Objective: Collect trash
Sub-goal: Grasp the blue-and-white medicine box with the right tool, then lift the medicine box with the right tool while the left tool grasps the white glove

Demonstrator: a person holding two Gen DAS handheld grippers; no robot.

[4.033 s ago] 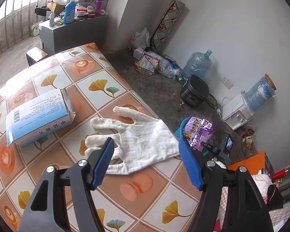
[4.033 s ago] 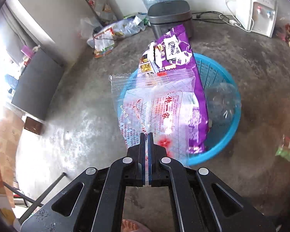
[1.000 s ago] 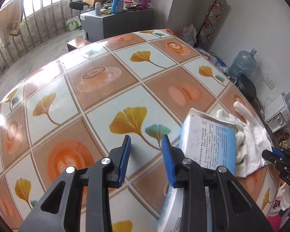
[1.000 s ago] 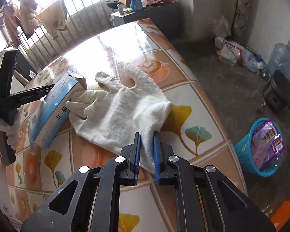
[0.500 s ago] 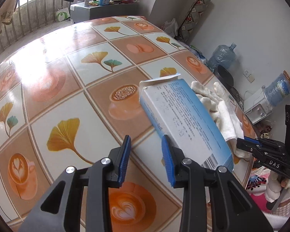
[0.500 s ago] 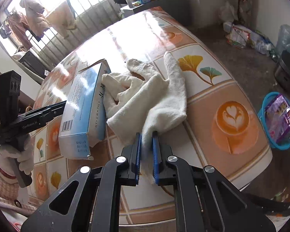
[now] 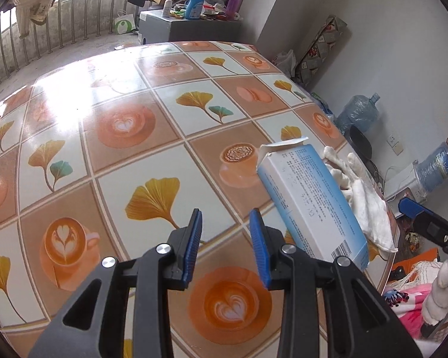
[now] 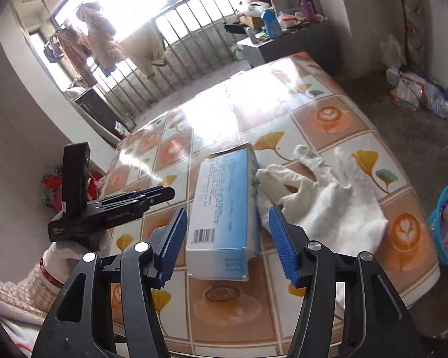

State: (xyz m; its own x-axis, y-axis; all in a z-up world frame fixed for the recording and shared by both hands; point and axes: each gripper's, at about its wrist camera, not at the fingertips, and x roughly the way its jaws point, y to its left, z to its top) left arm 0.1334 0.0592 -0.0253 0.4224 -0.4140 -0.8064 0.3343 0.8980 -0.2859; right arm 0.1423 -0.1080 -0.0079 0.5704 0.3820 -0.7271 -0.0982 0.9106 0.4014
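Note:
A blue and white cardboard box (image 8: 224, 208) lies on the tiled table (image 8: 328, 125), one end flap open; it also shows in the left wrist view (image 7: 310, 200). A white cloth glove (image 8: 322, 197) lies flat beside it on the right, touching it, seen too in the left wrist view (image 7: 364, 197). My right gripper (image 8: 227, 241) is open, its jaws on either side of the box's near end, not touching. My left gripper (image 7: 225, 244) is partly open and empty, left of the box above the table. The blue trash basket (image 8: 445, 223) stands on the floor at the right.
The table's edge (image 8: 427, 280) is close on the right. A rice cooker (image 7: 360, 144), water bottles (image 7: 358, 113) and bags of litter (image 8: 415, 92) sit on the floor by the wall. A grey cabinet with clutter (image 7: 176, 24) stands beyond the table.
My right gripper let go of the glove, opened wide and moved left to straddle the box end. The glove now lies flat. My left gripper shifted slightly, still partly open.

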